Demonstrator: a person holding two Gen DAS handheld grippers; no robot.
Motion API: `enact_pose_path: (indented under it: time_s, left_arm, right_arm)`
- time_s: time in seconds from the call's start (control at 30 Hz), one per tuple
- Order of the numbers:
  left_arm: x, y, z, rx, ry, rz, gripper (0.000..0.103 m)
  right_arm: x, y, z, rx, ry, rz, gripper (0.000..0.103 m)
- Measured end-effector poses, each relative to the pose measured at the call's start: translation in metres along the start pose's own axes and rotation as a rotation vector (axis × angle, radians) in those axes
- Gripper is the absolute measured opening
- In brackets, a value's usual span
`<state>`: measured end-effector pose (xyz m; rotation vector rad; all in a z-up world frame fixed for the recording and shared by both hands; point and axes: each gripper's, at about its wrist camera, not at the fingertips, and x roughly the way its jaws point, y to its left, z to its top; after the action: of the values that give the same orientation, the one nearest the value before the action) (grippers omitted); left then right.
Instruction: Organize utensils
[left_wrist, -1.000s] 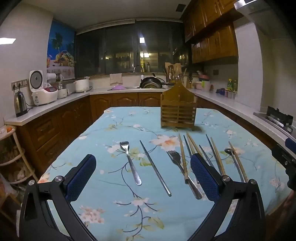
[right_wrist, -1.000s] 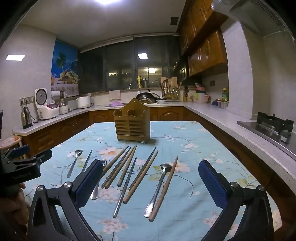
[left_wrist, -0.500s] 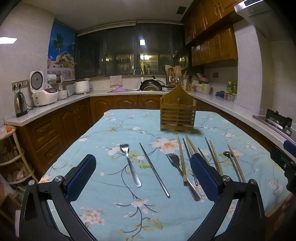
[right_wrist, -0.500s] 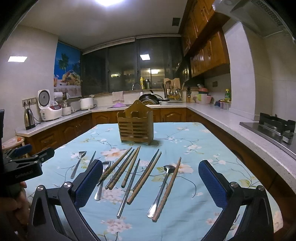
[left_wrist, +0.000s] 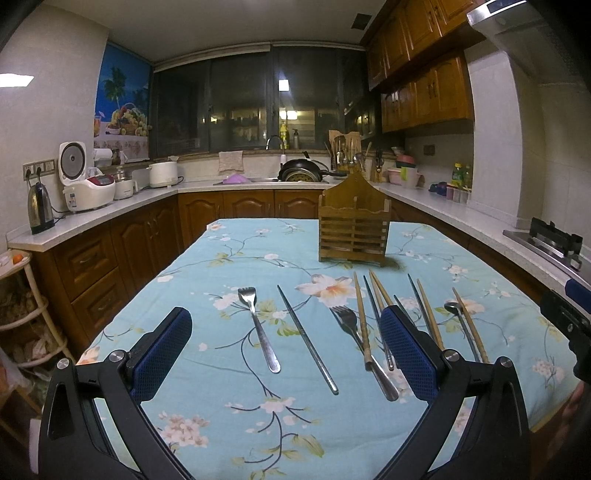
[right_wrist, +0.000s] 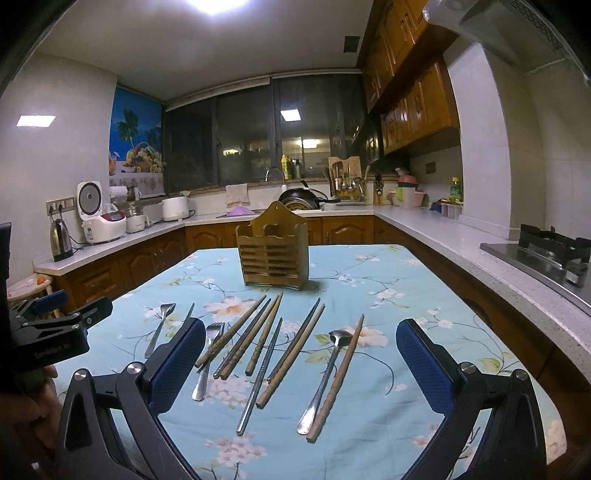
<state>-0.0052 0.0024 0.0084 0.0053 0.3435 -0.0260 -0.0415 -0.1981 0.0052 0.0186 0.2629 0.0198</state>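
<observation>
Slatted wooden holder upright, steel fork flat nr it

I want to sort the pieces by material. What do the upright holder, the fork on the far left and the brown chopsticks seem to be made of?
The holder looks like wood or bamboo: matte brown slats. The fork looks like polished metal, probably steel: grey, with bright glints. The brown chopsticks look like wood or bamboo: dull, with ridged ends. Some thinner grey sticks beside them look like metal.
</observation>
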Motion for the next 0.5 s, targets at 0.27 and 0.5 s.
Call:
enact_pose_path:
  time_s: [0.27,0.5]
  left_arm:
    - [0.0001,-0.0009,-0.0002,-0.001,0.0,-0.003,0.103]
    - [0.0001,-0.0014,0.0001,-0.003,0.001,-0.004,0.103]
  right_arm:
    - [-0.0009,0.001,0.0008,0.0,-0.002,0.001,0.103]
    - [0.0,0.0031,0.0015,0.001,-0.002,0.005,0.103]
